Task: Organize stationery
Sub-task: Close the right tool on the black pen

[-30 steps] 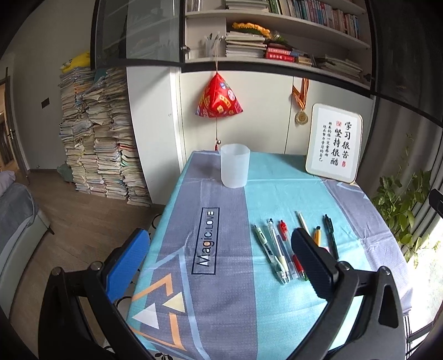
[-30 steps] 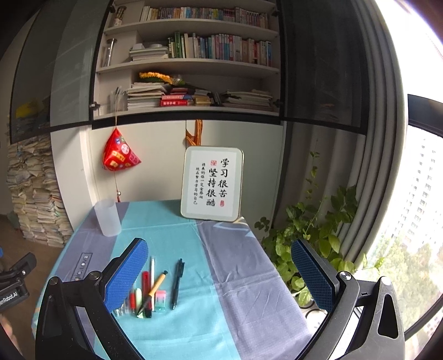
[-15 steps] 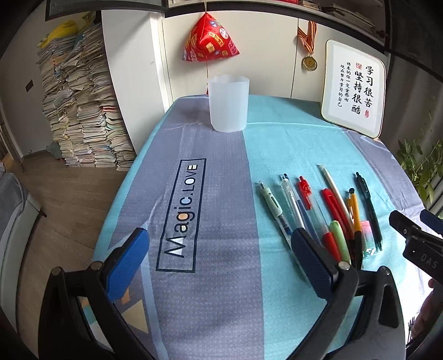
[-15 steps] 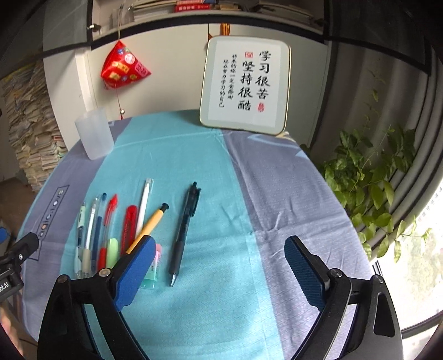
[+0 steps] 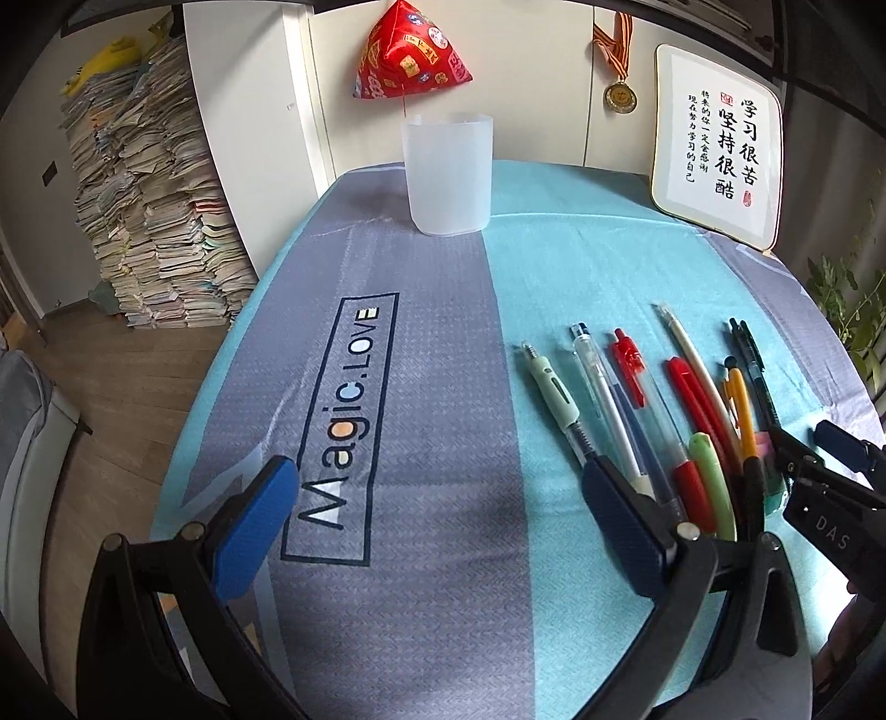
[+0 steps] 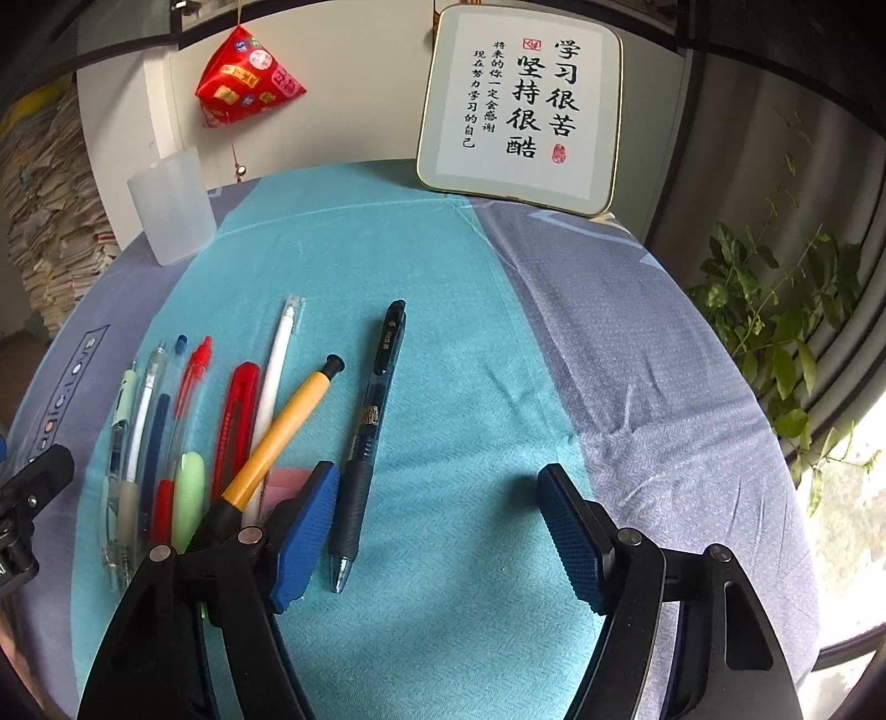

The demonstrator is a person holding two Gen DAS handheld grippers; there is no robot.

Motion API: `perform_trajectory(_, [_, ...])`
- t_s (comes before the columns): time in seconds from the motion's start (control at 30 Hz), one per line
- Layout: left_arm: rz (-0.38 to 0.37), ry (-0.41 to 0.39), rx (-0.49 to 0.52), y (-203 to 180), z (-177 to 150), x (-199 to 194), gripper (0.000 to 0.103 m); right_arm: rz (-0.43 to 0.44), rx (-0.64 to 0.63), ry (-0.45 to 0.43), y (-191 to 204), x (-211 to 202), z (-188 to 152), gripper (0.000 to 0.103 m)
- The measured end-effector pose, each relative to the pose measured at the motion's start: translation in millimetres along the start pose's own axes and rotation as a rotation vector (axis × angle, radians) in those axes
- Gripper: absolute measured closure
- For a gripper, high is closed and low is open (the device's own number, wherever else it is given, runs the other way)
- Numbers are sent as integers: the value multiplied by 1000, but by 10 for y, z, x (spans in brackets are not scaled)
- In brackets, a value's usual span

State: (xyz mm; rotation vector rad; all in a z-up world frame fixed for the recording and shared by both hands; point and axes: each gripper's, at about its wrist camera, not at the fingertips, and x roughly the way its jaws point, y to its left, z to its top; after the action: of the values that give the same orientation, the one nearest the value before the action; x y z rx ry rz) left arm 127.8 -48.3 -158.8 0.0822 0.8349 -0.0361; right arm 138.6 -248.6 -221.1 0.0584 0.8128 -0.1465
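Observation:
A row of several pens (image 5: 637,399) lies on the blue-grey tablecloth (image 5: 432,354), with a frosted plastic cup (image 5: 448,171) standing upright at the far edge. My left gripper (image 5: 443,526) hangs open above the cloth, left of the pens, with nothing between its fingers. My right gripper (image 6: 437,534) sits low at the right end of the row, and its jaws are closing. The black pen (image 6: 368,437) has its grip end just inside the left finger (image 6: 304,531), and the pads do not press on it. An orange pencil (image 6: 282,432) lies across a white pen.
A framed calligraphy board (image 6: 520,105) leans at the table's back right. A red pyramid ornament (image 5: 412,52) hangs behind the cup (image 6: 171,210). A leafy plant (image 6: 775,310) stands off the right edge, and tall stacks of books (image 5: 149,221) fill the floor at left.
Both grippers have come down and forward toward the table, so the pens look much nearer. The right gripper's jaws have narrowed, and the black pen now lies beside its left finger.

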Motion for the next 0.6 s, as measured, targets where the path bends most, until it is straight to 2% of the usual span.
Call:
perform_trajectory(0.1, [-1, 4, 6, -36, -9, 0, 1, 16, -15, -5, 31, -16, -7, 48])
perform_trajectory(0.17, [-2, 4, 12, -53, -15, -10, 1, 36, -26, -4, 45, -31, -13, 64])
perform_trajectory(0.2, [-3, 5, 15, -70, -19, -14, 1, 43, -23, -2, 41, -39, -19, 67])
perform_trajectory(0.27, [-9, 11, 17, -106, -25, -17, 1, 78, -1, 2, -4, -56, -37, 82])
perform_trajectory(0.33, [-16, 16, 28, -162, -45, -19, 1, 99, 26, 3, -56, -67, -68, 90])
perform_trajectory(0.6, [-8, 38, 44, -262, -94, 10, 1, 128, 63, -2, -184, -119, -154, 92])
